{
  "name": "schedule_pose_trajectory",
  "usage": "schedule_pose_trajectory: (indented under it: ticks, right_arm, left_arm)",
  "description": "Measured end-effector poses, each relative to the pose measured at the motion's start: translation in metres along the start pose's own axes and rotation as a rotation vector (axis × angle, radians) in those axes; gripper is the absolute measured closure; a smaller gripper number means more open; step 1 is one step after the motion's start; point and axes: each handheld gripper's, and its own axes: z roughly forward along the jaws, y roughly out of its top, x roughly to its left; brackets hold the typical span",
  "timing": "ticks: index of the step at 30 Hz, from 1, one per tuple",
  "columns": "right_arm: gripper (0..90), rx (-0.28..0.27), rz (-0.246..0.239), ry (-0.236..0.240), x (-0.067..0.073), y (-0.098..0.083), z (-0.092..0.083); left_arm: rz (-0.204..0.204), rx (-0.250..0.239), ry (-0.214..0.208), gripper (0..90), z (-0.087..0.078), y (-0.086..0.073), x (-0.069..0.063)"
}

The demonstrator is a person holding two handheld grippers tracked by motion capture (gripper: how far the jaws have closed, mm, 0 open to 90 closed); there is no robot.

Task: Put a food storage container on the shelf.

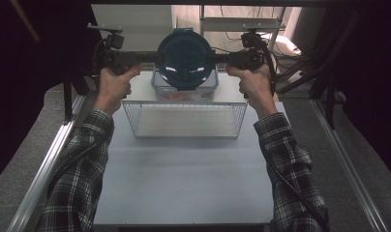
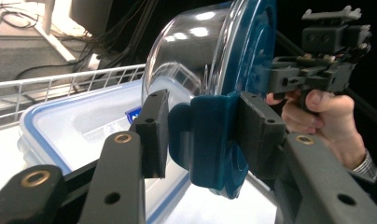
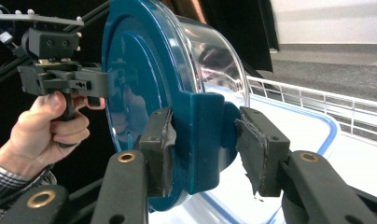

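A round clear container (image 1: 185, 58) with a dark blue lid hangs in the air, tipped on its side so the lid faces me. My left gripper (image 1: 155, 58) is shut on its left blue latch tab (image 2: 210, 140), and my right gripper (image 1: 217, 59) is shut on the opposite tab (image 3: 203, 135). The left gripper (image 2: 203, 126) shows the tab between its pads, with the clear bowl (image 2: 191, 51) behind. The right gripper (image 3: 205, 140) clamps the tab beside the lid (image 3: 140, 79). Each view also shows the other hand's gripper farther off.
A rectangular clear box with a blue-rimmed lid (image 1: 184, 89) sits just below the round container. A white wire basket (image 1: 184, 121) stands in front of it on the white table. Metal rails run along both table sides; cables and a frame lie behind.
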Motion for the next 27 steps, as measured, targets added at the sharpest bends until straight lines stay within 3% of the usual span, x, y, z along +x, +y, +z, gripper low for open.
schedule_pose_trajectory:
  ticks: [6,16,27]
  right_arm:
    - [54.9,-0.003,0.017,0.001,-0.004,0.004,0.004]
    - [53.7,-0.016,0.018,-0.008,-0.006,0.006,0.007]
    - [53.0,-0.035,0.048,0.005,-0.01,0.009,0.012]
  left_arm:
    - [0.001,-0.014,0.001,56.3,0.003,0.002,0.005]
    - [0.039,-0.028,0.057,54.5,0.004,0.003,0.005]
    - [0.007,-0.045,0.052,53.6,0.006,0.001,0.013]
